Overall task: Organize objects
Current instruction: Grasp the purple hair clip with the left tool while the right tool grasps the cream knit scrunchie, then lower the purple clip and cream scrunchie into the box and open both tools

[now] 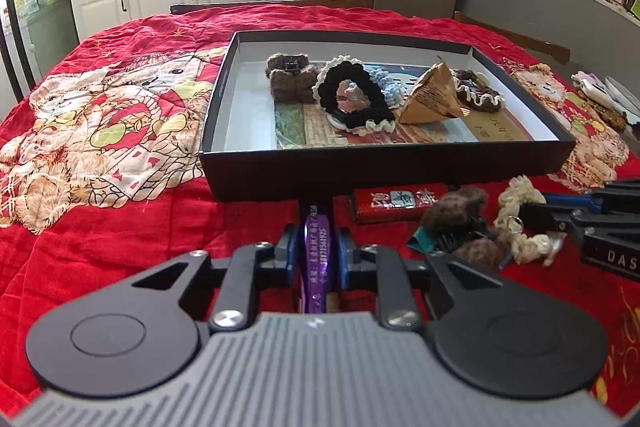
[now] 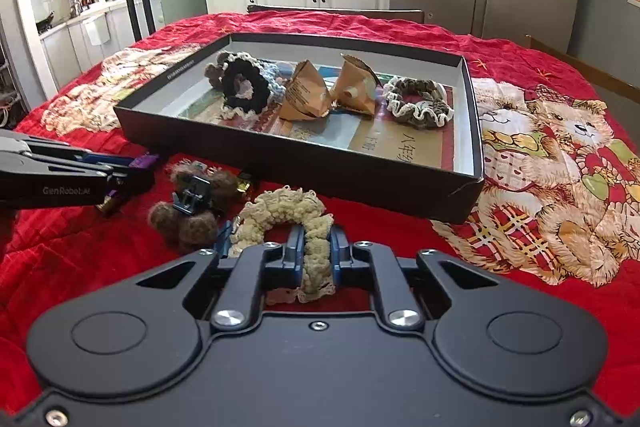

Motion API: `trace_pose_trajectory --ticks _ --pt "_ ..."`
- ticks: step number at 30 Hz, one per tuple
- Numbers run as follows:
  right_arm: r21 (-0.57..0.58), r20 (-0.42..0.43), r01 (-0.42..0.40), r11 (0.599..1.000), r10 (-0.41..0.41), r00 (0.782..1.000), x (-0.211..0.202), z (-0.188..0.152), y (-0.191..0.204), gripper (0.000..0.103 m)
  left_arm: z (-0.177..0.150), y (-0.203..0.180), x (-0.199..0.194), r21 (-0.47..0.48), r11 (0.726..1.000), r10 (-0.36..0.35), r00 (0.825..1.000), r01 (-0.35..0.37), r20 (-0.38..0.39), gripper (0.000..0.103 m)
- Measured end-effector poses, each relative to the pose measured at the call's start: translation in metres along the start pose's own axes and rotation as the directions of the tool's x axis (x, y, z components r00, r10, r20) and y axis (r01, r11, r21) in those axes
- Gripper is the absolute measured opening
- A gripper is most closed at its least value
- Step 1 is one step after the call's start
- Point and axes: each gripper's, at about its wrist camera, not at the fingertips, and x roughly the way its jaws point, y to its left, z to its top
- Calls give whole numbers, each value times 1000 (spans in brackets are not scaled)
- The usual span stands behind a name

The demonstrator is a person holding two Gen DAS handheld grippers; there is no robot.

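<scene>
A fluffy cream scrunchie (image 2: 282, 215), looped and nubbly, lies on the red quilted cloth (image 2: 80, 259) just in front of the shallow black cardboard tray (image 2: 280, 163). The right gripper (image 2: 316, 247) has its 2 blue fingers (image 2: 295, 251) pressed in on the near side of that ring, the fabric bunched between them. Just left of it sits a fuzzy brown hair claw (image 2: 188, 207) with a dark plastic clip.

The left gripper (image 1: 316, 247) has its fingers narrowed onto a slim, glossy purple stick (image 1: 316, 251) printed with white text, its far end reaching to the tray's near wall. Beside it lies a flat red rectangular case (image 1: 394, 201) with tile pictures.

Inside the tray (image 1: 256, 175), on a printed paper lining, rest a black ruffled scrunchie (image 1: 352, 99) edged in white, a pale blue one (image 1: 380, 83) behind it, a brown fuzzy clip (image 1: 290, 79), 2 folded tan paper pyramids (image 2: 308, 95), and a brown-and-white frilled scrunchie (image 2: 418, 103).
</scene>
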Motion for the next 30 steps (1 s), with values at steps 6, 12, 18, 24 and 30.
trace_pose_trajectory --ticks 6,12,18,24,30 --pt "5 43 -19 1000 18 999 -13 7 -1 12 0 0 -12 8 999 -38 999 38 7 23" --pt "23 100 -46 999 43 994 -30 20 -3 12 12 -1 -29 5 997 -78 996 78 46 23" --pt "60 163 -14 998 5 987 -37 43 -17 12 41 3 -26 8 999 -41 994 41 102 23" --pt "123 168 40 992 -61 984 -21 63 -39 12 66 10 5 -15 999 -32 997 34 73 23" --pt "183 124 70 981 -93 988 9 70 -57 12 75 16 29 -38 999 6 998 -4 62 23"
